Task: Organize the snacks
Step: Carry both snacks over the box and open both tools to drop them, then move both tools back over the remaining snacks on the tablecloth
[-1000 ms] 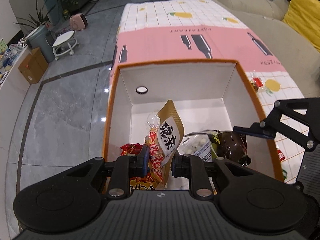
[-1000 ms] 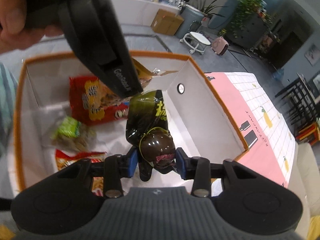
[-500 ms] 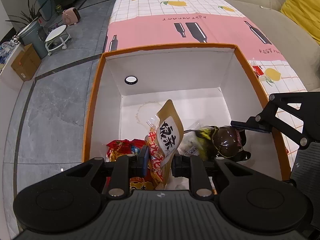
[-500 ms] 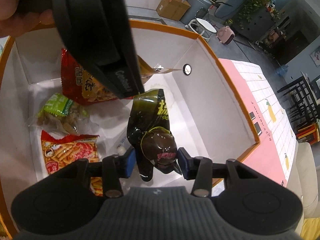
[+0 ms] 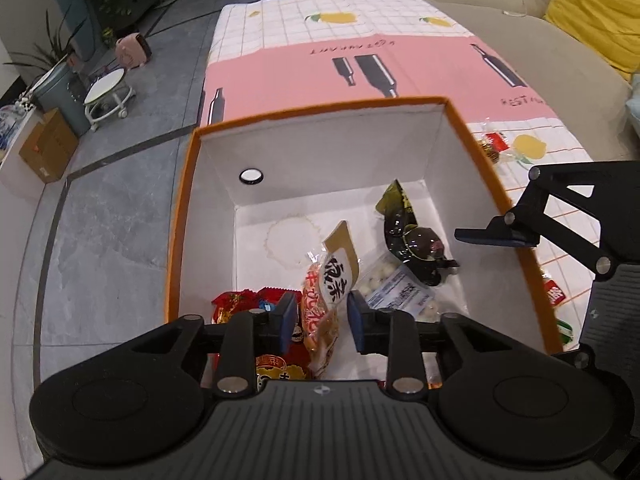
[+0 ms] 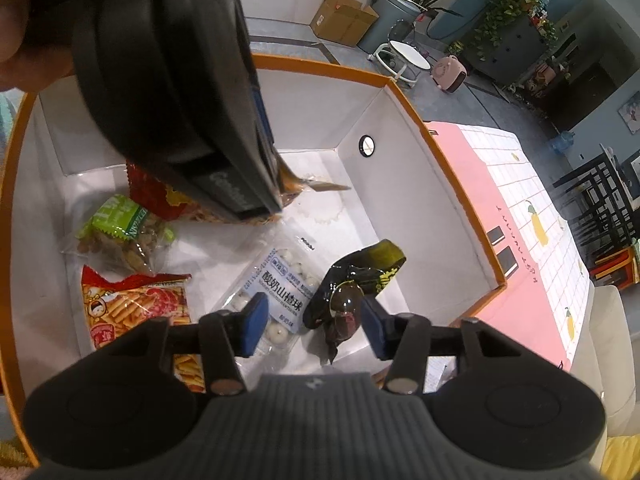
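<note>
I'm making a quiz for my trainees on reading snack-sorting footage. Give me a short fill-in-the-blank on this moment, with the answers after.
1. The snacks lie inside a white box with an ____ rim.
2. The dark glossy packet lies on the box floor between the open fingers of the ____ tool.
3. The bag of white balls lies ____ the dark packet, touching it.
4. The left tool has its fingers on either side of a tan and ____ packet.

Answers: orange; right; beside; orange

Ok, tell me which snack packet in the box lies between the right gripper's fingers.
The glossy dark brown packet with the yellow-green top; the clear packet of white balls lies beside it, toward the other finger.
</note>
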The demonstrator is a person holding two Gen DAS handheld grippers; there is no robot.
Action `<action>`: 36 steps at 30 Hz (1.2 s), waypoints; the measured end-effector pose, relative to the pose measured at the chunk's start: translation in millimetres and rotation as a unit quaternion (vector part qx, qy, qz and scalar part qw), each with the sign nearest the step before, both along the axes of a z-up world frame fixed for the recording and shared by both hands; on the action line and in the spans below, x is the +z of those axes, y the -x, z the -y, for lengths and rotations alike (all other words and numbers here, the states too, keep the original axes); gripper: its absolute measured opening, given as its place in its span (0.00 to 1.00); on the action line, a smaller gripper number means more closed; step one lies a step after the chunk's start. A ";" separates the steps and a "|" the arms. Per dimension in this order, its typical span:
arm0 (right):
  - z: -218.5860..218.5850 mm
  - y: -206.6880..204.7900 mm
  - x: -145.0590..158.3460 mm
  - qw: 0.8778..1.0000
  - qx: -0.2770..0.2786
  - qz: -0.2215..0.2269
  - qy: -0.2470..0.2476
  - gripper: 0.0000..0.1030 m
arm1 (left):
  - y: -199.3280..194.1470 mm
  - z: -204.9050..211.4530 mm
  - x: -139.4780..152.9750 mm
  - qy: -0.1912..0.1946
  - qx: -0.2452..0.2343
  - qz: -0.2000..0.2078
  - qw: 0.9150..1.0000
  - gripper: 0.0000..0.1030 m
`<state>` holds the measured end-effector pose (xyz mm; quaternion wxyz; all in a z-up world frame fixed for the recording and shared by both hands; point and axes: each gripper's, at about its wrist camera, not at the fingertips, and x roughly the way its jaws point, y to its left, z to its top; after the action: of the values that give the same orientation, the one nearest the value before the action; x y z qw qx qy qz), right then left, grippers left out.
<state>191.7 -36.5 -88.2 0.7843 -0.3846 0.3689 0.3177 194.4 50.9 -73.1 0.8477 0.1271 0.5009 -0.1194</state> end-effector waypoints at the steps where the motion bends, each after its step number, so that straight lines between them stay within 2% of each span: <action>1: 2.0 0.9 0.1 1.000 0.000 -0.001 -0.002 0.51 | 1.8 1.4 2.3 -0.002 -0.003 0.003 1.000 0.41; 3: 4.7 2.4 2.7 1.000 -0.003 -0.003 -0.005 0.53 | 6.2 4.2 6.8 -0.008 -0.010 0.012 1.000 0.46; 6: 11.6 4.4 10.4 1.000 -0.012 -0.002 -0.018 0.68 | 15.1 9.4 14.4 -0.014 -0.017 0.031 0.999 0.53; 8: 15.6 6.8 17.3 0.999 -0.020 -0.002 -0.030 0.72 | 21.6 12.7 20.5 -0.018 -0.015 0.046 0.999 0.54; 11: 25.3 9.6 27.7 0.998 -0.041 0.000 -0.045 0.72 | 27.3 15.5 30.5 -0.020 0.000 0.062 0.998 0.58; 16: 52.1 18.2 39.8 0.993 -0.089 0.004 -0.082 0.73 | 39.5 12.4 45.3 0.012 0.029 0.074 0.997 0.60; 24: 91.9 36.1 48.3 0.976 -0.172 -0.001 -0.135 0.74 | 66.3 23.7 53.5 0.021 0.056 0.088 0.994 0.61; 31: 124.6 55.8 46.4 0.963 -0.221 -0.001 -0.152 0.74 | 90.9 49.1 59.6 0.051 0.048 0.097 0.993 0.61; 36: 153.8 68.3 40.9 0.952 -0.253 -0.007 -0.171 0.74 | 101.2 75.1 55.8 0.061 0.014 0.092 0.994 0.61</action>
<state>123.3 -190.3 -47.3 0.8903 -0.1364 0.4001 0.1697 93.2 -24.2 -17.3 0.8980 0.0789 0.4144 -0.1255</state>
